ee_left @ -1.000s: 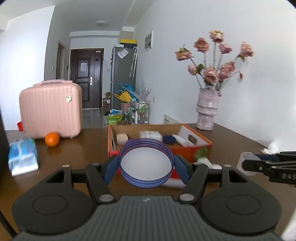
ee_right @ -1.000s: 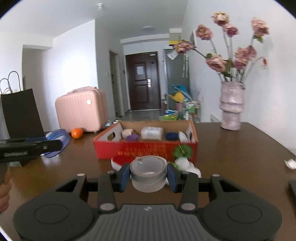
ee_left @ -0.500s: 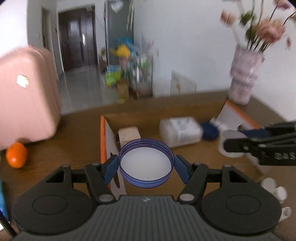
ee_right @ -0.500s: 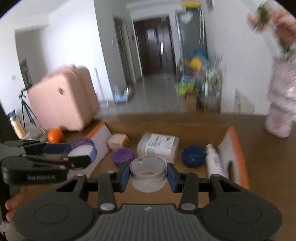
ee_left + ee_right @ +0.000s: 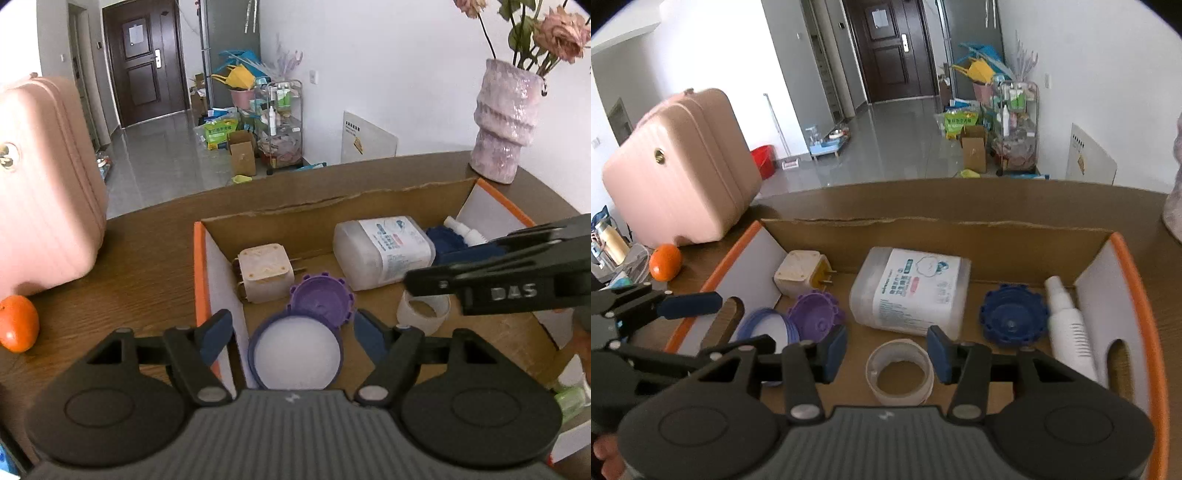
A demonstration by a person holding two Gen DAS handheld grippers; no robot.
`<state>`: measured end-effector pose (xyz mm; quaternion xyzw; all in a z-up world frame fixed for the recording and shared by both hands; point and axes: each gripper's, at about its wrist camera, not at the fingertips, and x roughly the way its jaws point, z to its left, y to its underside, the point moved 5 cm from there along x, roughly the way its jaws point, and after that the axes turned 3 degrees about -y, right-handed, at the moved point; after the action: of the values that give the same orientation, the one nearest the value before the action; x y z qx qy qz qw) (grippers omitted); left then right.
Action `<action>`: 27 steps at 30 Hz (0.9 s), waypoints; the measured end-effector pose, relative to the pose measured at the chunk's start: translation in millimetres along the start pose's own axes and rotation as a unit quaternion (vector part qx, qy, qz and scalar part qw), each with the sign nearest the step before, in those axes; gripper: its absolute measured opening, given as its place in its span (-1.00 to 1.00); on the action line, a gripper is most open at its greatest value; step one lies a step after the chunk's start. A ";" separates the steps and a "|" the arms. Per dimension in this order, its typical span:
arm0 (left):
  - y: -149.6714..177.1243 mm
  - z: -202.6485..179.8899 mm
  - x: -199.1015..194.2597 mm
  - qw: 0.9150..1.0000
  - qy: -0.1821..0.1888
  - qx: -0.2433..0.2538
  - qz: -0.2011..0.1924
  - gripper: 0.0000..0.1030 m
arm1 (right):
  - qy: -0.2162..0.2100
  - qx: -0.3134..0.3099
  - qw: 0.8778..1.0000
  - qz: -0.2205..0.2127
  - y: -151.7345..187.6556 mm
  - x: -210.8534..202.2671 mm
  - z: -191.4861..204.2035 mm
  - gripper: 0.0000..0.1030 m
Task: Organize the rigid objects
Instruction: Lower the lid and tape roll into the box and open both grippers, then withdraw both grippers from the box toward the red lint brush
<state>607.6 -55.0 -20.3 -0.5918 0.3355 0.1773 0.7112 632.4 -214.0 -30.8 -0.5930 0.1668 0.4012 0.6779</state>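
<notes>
Inside the cardboard box (image 5: pixel 960 227), both tongs, left tongs (image 5: pixel 291 332) and right tongs (image 5: pixel 886 350), are opening off the blue lid (image 5: pixel 295 356) and tape roll (image 5: pixel 899 371), which could roll against the purple cap (image 5: pixel 319 297).

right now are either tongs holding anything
No. Both tongs are opening: left pads clear of the lid, right clear of the tape roll.

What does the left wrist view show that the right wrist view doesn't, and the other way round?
Left wrist only: the flower vase standing behind the box, in full.

Right wrist only: the red bucket on the floor, and the whole white spray bottle beside the blue lid.

Both: the cardboard box, the plug adapter, the purple lid, the tape roll, the orange, the pink suitcase.
</notes>
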 end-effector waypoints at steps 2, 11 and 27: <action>-3.1 1.5 -11.7 1.000 -0.001 -0.004 -0.005 0.53 | 0.008 -0.007 1.000 -0.010 -0.4 -16.4 -1.8 -0.04; 7.2 10.5 -109.2 0.998 -0.016 -0.028 -0.052 0.62 | 0.067 -0.021 0.996 -0.053 23.2 -132.0 -34.1 0.08; 129.1 -23.4 -279.0 0.982 -0.054 -0.058 -0.174 0.87 | 0.079 -0.049 0.982 -0.165 158.6 -290.4 13.4 0.19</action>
<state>318.9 -6.4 76.4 -0.6707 0.1779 0.1018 0.7128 330.6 -305.9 69.9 -0.6749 0.0997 0.2434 0.6894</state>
